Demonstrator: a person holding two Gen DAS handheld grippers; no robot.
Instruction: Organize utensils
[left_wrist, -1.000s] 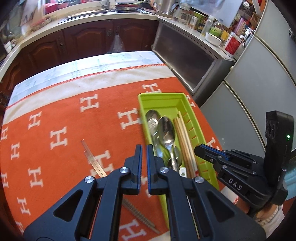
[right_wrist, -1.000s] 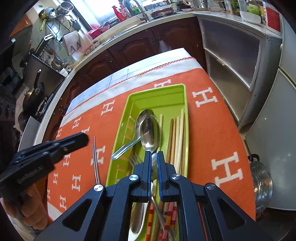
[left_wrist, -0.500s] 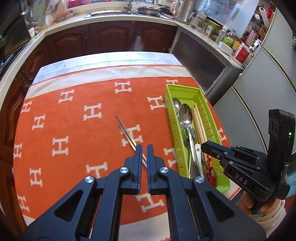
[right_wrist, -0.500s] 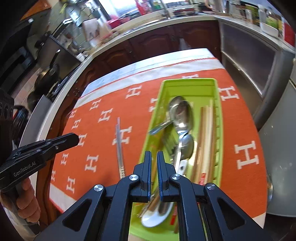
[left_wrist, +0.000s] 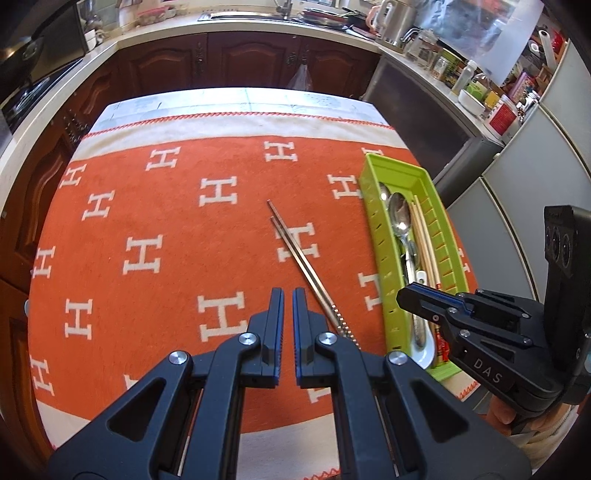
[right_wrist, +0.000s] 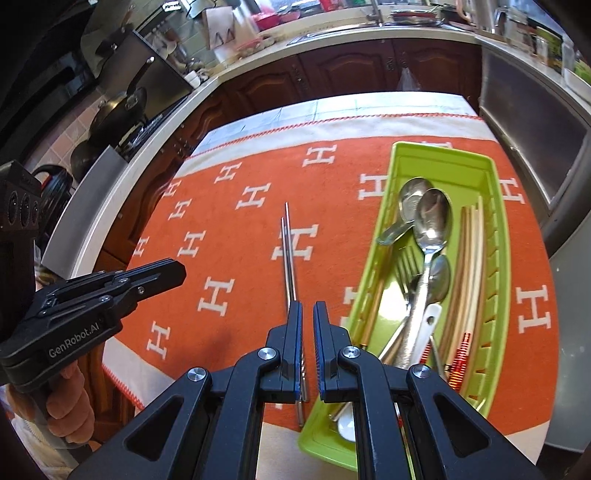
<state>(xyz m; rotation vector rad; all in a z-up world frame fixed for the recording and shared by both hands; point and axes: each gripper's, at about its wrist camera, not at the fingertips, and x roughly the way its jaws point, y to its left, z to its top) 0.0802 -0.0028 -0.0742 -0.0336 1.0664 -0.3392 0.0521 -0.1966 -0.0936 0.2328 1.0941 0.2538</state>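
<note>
Two metal chopsticks (left_wrist: 303, 264) lie side by side on the orange cloth (left_wrist: 177, 221), near the middle of the surface and a bit toward its front edge. They are the only utensils not put away yet. Just beside them, along the right edge of the surface, sits the green utensil tray (right_wrist: 500, 236). It already holds spoons (right_wrist: 430, 218), a fork (right_wrist: 404, 258) and wooden chopsticks (right_wrist: 471, 258).

Both grippers have pulled back and swung left over the last moment. Before, they looked down at the tray; now more of the cloth shows, and the metal chopsticks sit right ahead of both. The left gripper (left_wrist: 288, 299) is squeezed together with nothing in it, just above the thin ends of the chopsticks. The right gripper (right_wrist: 307, 312) is also pressed together and empty, over the near end of the same pair.

I think this means the tray work is done for now and the metal chopsticks are next. A gripper must spread apart before it can pick them up.
</note>
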